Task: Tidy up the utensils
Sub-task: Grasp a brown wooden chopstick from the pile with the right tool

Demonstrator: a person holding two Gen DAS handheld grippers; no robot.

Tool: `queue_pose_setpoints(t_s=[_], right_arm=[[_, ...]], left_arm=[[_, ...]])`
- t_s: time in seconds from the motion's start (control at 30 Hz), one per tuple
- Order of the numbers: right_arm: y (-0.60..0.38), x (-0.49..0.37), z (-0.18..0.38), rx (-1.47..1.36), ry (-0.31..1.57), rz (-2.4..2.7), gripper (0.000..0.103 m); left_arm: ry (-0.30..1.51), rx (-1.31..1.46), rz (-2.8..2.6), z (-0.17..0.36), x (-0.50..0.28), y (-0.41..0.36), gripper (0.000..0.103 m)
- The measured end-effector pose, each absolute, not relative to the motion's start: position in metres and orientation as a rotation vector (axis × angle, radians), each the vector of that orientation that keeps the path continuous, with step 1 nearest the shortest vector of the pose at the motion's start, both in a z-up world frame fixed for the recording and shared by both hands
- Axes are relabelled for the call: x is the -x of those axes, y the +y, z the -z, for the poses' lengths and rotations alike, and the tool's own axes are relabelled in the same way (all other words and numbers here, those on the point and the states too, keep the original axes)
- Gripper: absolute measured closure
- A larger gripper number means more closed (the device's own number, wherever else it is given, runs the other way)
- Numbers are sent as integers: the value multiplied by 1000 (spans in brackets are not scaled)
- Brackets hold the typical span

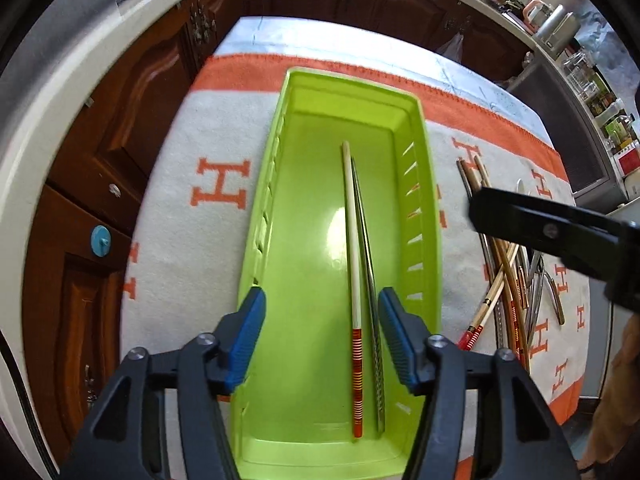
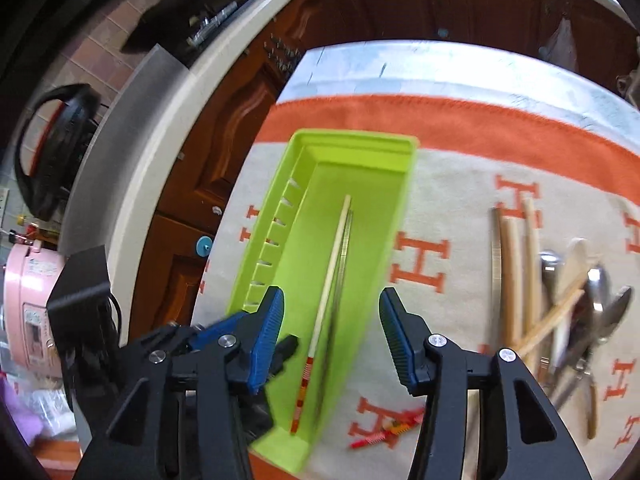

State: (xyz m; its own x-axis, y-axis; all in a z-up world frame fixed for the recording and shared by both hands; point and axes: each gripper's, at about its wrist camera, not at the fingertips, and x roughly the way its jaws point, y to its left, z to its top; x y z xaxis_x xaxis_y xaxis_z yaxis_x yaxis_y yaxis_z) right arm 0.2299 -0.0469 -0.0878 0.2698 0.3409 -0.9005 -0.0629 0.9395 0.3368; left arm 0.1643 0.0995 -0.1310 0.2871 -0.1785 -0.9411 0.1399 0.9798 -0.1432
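A lime-green tray (image 1: 348, 80) lies lengthwise on the cloth. In it, side by side, lie a wooden chopstick (image 1: 351, 240) with a red-banded end and a metal chopstick (image 1: 366, 240). My left gripper (image 1: 322, 320) hovers open over the tray's near end; both chopsticks lie below the gap, untouched. My right gripper (image 2: 330, 312) is also open and empty, above the same tray (image 2: 356, 140) and chopsticks (image 2: 332, 272). Its black frame (image 1: 552, 232) reaches in from the right. A loose pile of utensils (image 2: 560, 300) lies on the cloth right of the tray.
The white cloth with orange H marks and border (image 1: 220, 188) covers the table. Dark wooden cabinets (image 1: 120, 128) and a pale counter edge stand close on the left. A red-banded chopstick (image 2: 384, 434) lies near the tray's front corner. A pink appliance (image 2: 28, 304) sits far left.
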Motion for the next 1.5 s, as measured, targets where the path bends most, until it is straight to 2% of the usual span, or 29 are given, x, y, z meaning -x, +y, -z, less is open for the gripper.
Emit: queue_pose_setpoints(t_s=[0.07,0.2,0.37,0.47,0.6,0.7,1.07,1.2,1.5], right_arm=[[-56,-225,82,-260,1261,-271,53],[-114,-195,65,-290,1232,-196,69],[-154,-161,71,-278,1243,-146,76],[-165,-145,90,-273,1281,-127,79],[-169,-133,119,-270,1339,-117,84],[-169,-130,128,-267,1356,-118,86],[-156,-140,153,-240,1382,-111,86],[-154,-144,156,-205,1369,-97,94],[-146,-135,133,-82,1281,-140,96]], left_arm=[[1210,10,205,118,-159,96,41],[1141,-9,224,97,-150,86,40],[1082,-36,290,77,-141,70,40],[1082,-44,330,72,-136,62,46],[1108,-78,372,77,-130,44,61],[1128,-112,390,83,-126,33,69],[1138,-189,423,94,-122,23,69],[1143,-194,424,95,-123,23,69],[1134,-224,413,94,-126,29,69]])
